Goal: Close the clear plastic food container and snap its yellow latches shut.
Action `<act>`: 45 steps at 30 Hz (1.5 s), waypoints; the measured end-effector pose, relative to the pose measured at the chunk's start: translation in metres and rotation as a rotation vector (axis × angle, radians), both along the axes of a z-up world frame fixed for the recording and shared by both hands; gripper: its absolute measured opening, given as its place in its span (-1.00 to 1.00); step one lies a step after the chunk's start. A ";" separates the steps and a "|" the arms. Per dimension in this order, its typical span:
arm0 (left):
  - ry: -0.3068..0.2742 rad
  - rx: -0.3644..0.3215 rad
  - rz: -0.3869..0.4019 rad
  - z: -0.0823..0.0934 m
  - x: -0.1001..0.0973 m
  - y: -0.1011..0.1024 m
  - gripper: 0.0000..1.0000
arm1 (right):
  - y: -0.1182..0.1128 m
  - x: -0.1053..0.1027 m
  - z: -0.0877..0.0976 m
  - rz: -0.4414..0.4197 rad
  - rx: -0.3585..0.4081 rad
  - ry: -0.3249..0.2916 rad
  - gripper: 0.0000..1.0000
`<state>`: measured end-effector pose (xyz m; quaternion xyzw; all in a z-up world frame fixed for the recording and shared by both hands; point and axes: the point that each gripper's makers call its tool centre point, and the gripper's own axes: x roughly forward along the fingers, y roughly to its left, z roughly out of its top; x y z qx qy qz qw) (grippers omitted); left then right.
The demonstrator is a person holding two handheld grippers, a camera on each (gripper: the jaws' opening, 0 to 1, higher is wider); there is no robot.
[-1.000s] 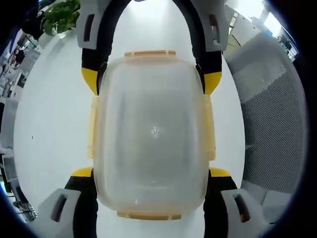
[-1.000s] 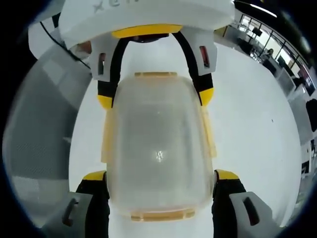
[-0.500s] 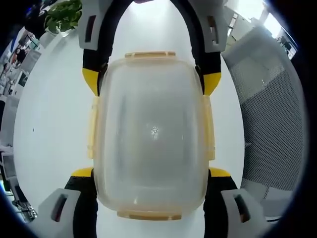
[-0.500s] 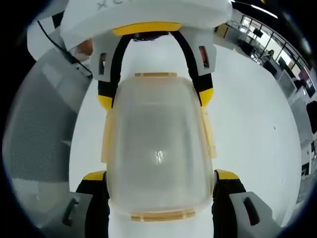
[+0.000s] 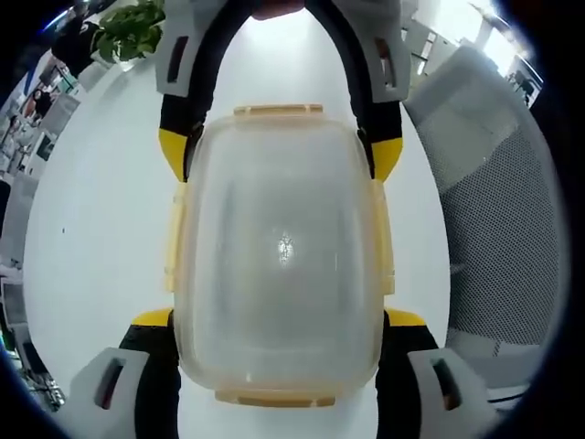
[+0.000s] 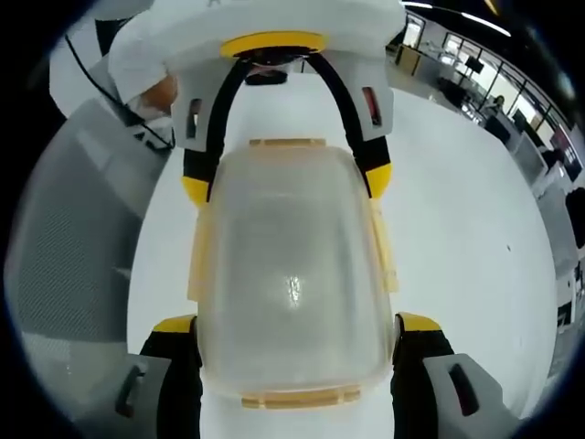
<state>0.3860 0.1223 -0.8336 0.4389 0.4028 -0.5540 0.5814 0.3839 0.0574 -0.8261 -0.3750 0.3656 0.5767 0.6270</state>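
Frosted clear plastic makes up the rounded rectangular food container (image 5: 281, 251), lid on, with pale yellow latches (image 5: 277, 111) lying along all four edges, and we see it resting on a white tabletop (image 5: 101, 219) at the centre of both frames. In the left gripper view, the left gripper (image 5: 279, 320) rises from the bottom edge with its yellow-tipped jaws spread wide, flanking the container's near end; whether the tips touch it we cannot tell. The right gripper (image 5: 279, 155) comes down from the top, jaws parted around the far end. The right gripper view (image 6: 291, 325) mirrors this. The container's long axis runs top to bottom in both frames, between the grippers. A grey mesh chair (image 5: 498, 210) stands at the right.
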 end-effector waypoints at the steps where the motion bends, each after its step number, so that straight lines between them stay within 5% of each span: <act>1: 0.000 0.001 -0.001 0.000 0.000 0.001 0.81 | 0.002 0.000 0.000 -0.002 -0.002 -0.001 0.73; 45: 0.000 0.015 -0.011 0.000 0.010 0.007 0.81 | 0.006 0.010 0.000 -0.010 -0.012 0.003 0.74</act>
